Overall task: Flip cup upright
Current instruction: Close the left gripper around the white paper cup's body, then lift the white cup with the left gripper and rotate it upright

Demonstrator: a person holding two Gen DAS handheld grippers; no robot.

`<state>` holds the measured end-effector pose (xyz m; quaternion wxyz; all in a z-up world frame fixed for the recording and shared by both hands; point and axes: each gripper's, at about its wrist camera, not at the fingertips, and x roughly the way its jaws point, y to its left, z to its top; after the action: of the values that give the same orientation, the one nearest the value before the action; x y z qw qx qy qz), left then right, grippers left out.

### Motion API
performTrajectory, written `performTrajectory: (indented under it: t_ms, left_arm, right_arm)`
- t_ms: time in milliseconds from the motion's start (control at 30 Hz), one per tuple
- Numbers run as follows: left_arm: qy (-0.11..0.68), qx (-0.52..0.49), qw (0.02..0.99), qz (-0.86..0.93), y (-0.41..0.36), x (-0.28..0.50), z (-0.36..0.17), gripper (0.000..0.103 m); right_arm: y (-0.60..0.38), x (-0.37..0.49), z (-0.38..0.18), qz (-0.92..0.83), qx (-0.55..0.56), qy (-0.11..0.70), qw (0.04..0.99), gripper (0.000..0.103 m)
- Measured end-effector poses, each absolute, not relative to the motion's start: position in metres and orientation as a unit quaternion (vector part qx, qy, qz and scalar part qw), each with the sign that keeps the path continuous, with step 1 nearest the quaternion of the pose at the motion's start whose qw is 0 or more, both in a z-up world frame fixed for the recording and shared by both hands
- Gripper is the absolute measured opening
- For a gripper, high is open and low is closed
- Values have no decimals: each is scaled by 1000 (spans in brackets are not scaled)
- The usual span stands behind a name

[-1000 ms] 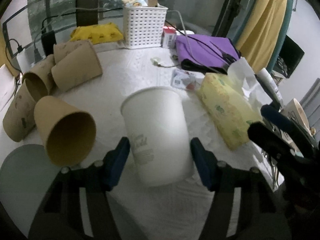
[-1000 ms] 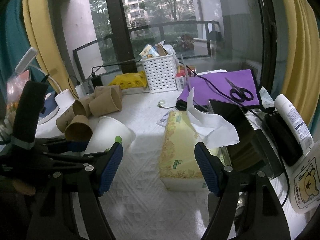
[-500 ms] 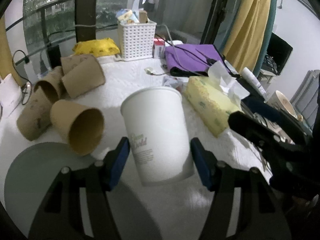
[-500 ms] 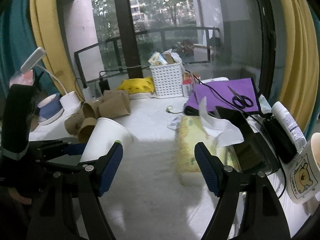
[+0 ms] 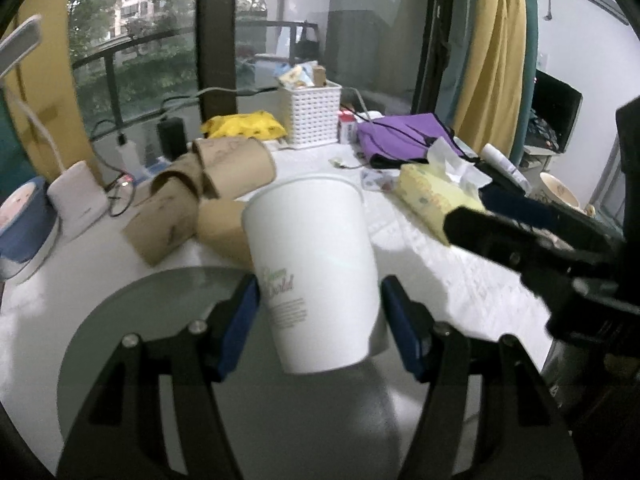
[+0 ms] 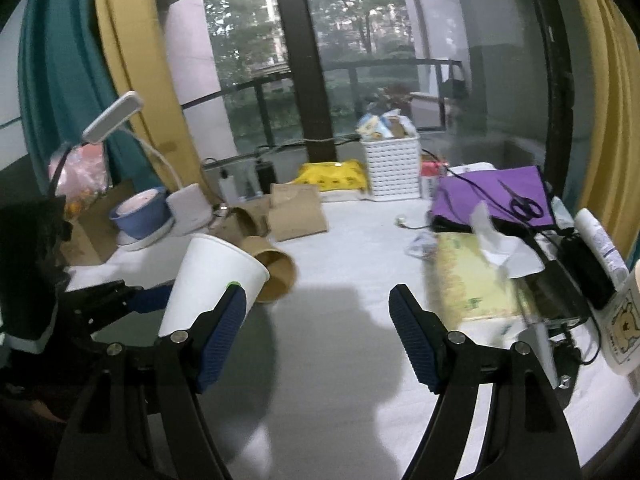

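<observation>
1. Risk of slip. The cup [image 5: 316, 268] is thin paper, held only near its base; it is judged that too light a squeeze could let it slide out, and too hard a squeeze could crush the wall.
2. Risk of a bad landing. The cup is seen tilted in the right wrist view, mouth [image 6: 230, 249] leaning towards the brown cups [image 6: 276, 240]. If it is released at this tilt, it could topple back onto its side.
3. Risk of collision. The brown cups lie on their sides just behind the cup, and the right claw [image 6: 316, 336] is near. A careless swing could knock either.
4. Left claw [image 5: 320, 320]. It is closed on the lower part of the cup, one blue pad [image 5: 240, 320] pressed to each side of the wall.
5. Right claw. It is spread wide and holds nothing; bare worktop [image 6: 340, 360] is seen between its pads.
6. Position of the cup. It is held in the air above the grey plate [image 5: 160, 360] and the white worktop, mouth upward, base towards the left claw's body. Whether the base touches the plate cannot be told.
7. Stage, as judged. The cup is nearly upright; setting down and release are not yet done.
8. Surroundings. A tissue pack [image 5: 432, 200] lies to the right, well apart from the cup.
</observation>
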<state>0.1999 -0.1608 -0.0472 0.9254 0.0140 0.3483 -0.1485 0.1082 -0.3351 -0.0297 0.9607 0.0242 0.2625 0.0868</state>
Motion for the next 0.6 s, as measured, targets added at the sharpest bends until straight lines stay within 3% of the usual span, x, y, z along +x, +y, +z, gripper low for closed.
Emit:
performTrajectory:
  t_ms: [600]
  left_arm:
    - [294,13,945,-140,-67,100,-62,64]
  right_arm:
    - [-219,83,-36,191,36,300,934,78]
